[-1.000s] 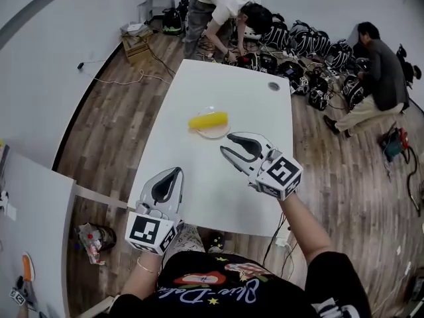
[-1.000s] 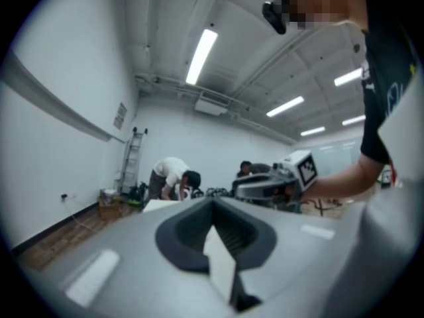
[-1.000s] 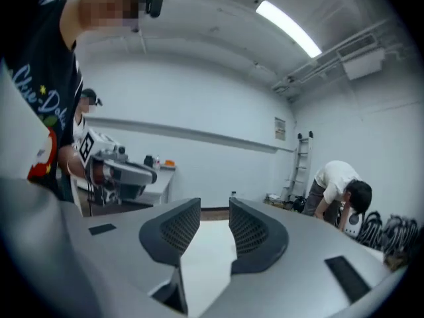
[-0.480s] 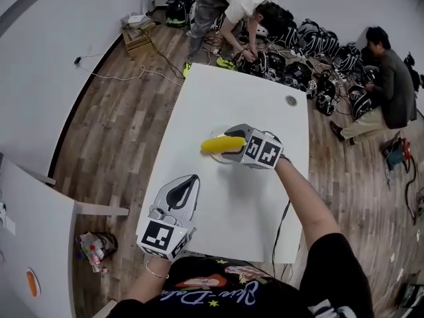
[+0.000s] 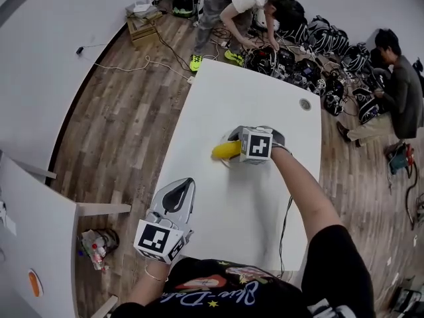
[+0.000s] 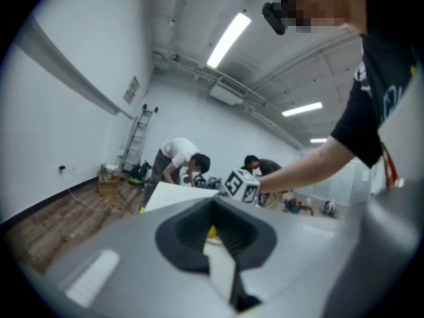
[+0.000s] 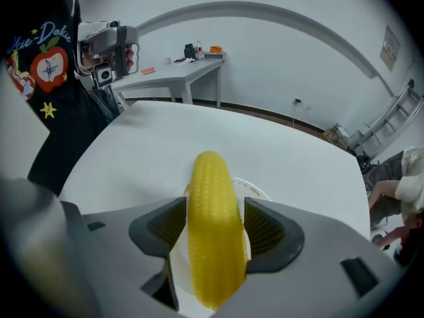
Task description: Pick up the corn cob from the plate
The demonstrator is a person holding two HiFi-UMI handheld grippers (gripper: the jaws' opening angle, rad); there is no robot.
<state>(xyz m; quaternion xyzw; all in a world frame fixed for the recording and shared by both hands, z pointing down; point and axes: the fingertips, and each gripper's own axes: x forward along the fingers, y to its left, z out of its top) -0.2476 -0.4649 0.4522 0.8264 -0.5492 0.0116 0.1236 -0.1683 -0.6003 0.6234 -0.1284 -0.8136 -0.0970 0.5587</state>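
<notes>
The left hand-held gripper [image 5: 188,185] is held almost flat over the near left edge of the counter [image 5: 255,207]. Its tips are together with nothing in them. In the middle, the corn cob [image 5: 225,150] lies on the plate [image 7: 257,191]. The right hand-held gripper [image 7: 215,229] points steeply down, its jaws opening, one on each side of the cob. From above, its marker cube [image 5: 256,144] hides most of the plate. Bare counter lies all around.

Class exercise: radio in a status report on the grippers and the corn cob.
Right gripper over the plate, jaws opening, corn cob between them, not clamped. Left gripper shut, empty, near table edge. Nothing in the way.
</notes>
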